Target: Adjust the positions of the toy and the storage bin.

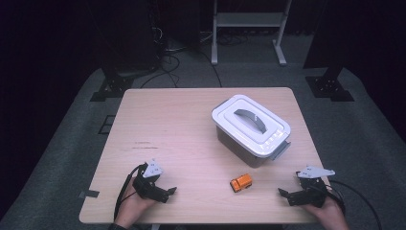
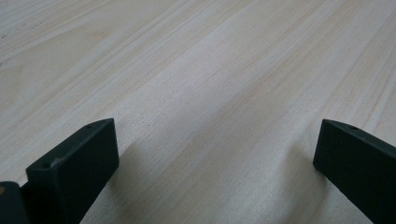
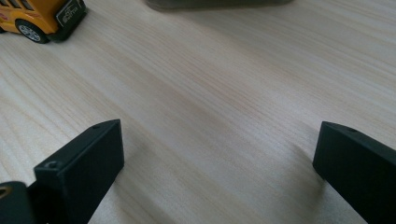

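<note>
Overhead view; low tabletop [image 1: 191, 143] close-ups

From my remote station I count one lidded storage box [image 1: 251, 130] toward the table's [image 1: 163, 124] far right corner, one orange toy car [image 1: 241, 182] near the front edge, and two handheld grippers, left [image 1: 168, 192] and right [image 1: 283, 194], at the front corners.

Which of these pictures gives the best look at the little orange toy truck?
The high view: the small orange toy truck appears whole, on the wooden table in front of the white-lidded grey plastic box. The right gripper view catches just its rear corner and a wheel, close and detailed. The left gripper view looks at table.
</note>
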Available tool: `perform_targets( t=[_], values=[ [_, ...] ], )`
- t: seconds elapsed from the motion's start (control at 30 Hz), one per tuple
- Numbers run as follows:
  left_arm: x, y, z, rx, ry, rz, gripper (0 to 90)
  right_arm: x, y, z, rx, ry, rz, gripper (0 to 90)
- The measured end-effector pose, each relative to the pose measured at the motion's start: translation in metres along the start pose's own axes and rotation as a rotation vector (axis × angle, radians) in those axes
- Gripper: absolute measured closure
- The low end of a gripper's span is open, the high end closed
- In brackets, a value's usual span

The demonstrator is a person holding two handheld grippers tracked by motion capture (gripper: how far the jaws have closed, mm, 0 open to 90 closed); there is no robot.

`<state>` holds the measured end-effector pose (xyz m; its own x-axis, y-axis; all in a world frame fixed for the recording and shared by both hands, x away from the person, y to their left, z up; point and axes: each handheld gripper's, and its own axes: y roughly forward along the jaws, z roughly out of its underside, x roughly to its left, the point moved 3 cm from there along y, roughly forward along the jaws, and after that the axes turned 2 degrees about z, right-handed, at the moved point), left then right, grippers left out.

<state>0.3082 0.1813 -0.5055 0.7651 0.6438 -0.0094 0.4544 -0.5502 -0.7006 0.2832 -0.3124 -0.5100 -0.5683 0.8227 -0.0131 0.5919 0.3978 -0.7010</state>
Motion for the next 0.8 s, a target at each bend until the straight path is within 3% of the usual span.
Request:
perform_targets(
  t=[0.2, 0.43, 0.8],
  values=[
    [0.000, 0.001, -0.001, -0.003, -0.008, 0.000, 0.0, 0.000, 0.000, 0.000, 0.000, -0.001, 0.000, 0.9],
    [-0.001, 0.002, -0.003, -0.013, -0.027, 0.030, 0.0, 0.000, -0.001, 0.001, 0.000, 0.002, 0.002, 0.9],
    [-0.011, -0.001, -0.017, -0.033, -0.015, 0.049, 0.0, 0.000, -0.001, 0.001, 0.001, 0.001, 0.003, 0.9]
  ],
)
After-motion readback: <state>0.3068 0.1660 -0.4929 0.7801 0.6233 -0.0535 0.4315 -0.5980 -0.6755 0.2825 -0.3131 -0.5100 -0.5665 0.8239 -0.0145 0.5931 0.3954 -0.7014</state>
